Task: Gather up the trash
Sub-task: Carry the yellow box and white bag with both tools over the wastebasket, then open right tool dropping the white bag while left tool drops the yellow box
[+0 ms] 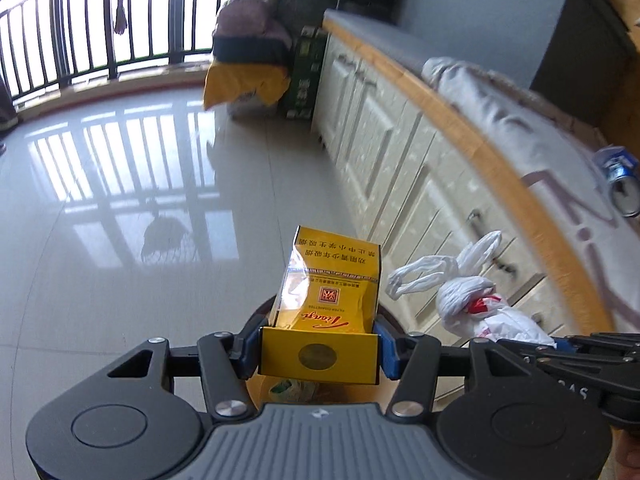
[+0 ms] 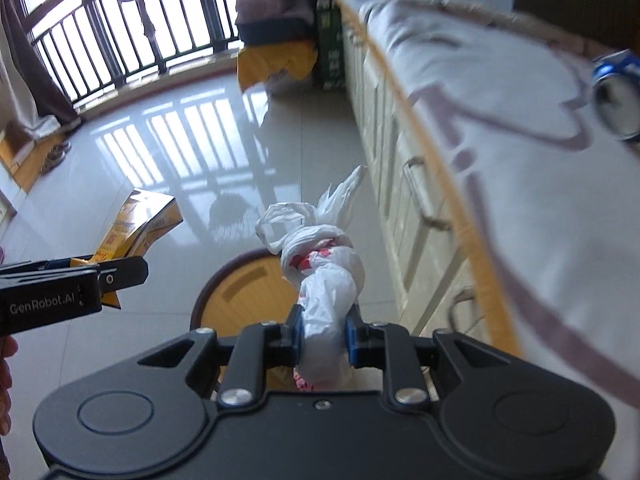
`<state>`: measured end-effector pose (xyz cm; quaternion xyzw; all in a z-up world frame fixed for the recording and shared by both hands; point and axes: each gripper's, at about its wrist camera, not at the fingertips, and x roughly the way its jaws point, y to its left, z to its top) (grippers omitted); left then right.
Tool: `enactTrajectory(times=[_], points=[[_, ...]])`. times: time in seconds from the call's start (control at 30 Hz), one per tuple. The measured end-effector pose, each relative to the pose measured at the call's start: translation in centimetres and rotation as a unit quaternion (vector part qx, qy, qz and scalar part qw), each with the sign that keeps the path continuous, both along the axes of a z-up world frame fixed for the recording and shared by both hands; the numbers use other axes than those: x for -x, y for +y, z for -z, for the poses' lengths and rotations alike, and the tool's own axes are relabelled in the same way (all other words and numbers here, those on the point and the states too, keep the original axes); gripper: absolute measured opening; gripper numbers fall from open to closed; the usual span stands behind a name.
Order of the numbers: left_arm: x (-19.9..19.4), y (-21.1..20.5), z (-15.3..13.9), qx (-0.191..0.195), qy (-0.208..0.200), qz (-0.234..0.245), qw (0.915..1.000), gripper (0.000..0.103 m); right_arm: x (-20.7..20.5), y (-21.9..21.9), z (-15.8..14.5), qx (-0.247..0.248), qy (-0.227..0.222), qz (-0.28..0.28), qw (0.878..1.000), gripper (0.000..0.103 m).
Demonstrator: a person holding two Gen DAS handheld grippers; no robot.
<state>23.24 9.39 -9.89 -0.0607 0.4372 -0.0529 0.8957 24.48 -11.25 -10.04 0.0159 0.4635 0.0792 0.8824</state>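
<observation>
Left gripper [image 1: 319,350] has its jaws clamped on a yellow cigarette pack [image 1: 332,292], blue pads pressing both sides of the pack's near end, the rest of it sticking forward and up past the jaws with its torn cellophane catching the light. Over on the right gripper [image 2: 323,338], the jaws are pinched in tight on a knotted white plastic bag [image 2: 322,264], squeezing its lower end so the bundle bulges out ahead of them, red print showing through and the tied handles flaring up at the far tip. Both pieces of trash are held in the air, side by side: from the left wrist the bag [image 1: 472,300] hangs just right of the pack, and from the right wrist the pack [image 2: 138,224] sits off to the left in the other gripper [image 2: 116,276]. Below them there's a round wooden stool [image 2: 240,292] on the glossy tiled floor [image 2: 180,140]. To the right runs a cabinet with a cloth-covered surface [image 2: 500,92], and a blue can [image 2: 616,96] lies on its side up there. Far end of the room, a balcony railing [image 1: 80,40].
</observation>
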Motion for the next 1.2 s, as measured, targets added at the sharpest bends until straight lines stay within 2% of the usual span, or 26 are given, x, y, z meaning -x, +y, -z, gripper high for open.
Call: enactTrajectory(times=[0.23, 0.47, 0.73, 1.03, 1.2], points=[[-2.6, -0.2, 5.2, -0.001, 0.056, 0.003, 0.9984, 0.056, -3.1, 1.4, 4.9, -0.008, 0.059, -0.006, 0.998, 0.022], [-4.2, -0.1, 10.7, -0.004, 0.113, -0.001, 0.9935, 0.056, -5.5, 2.5, 9.7, 0.011, 0.104, -0.020, 0.994, 0.022], [-4.7, 0.1, 15.3, -0.016, 0.163, 0.006, 0.9865, 0.056, -7.9, 4.1, 14.7, 0.049, 0.139, -0.066, 0.987, 0.022], [-4.1, -0.6, 18.2, -0.020, 0.204, 0.029, 0.9784, 0.056, -10.0, 5.0, 17.1, 0.028, 0.149, -0.085, 0.985, 0.023], [-4.3, -1.0, 18.9, -0.020, 0.213, 0.044, 0.9759, 0.056, -11.1, 5.7, 17.1, -0.003, 0.127, -0.111, 0.986, 0.028]])
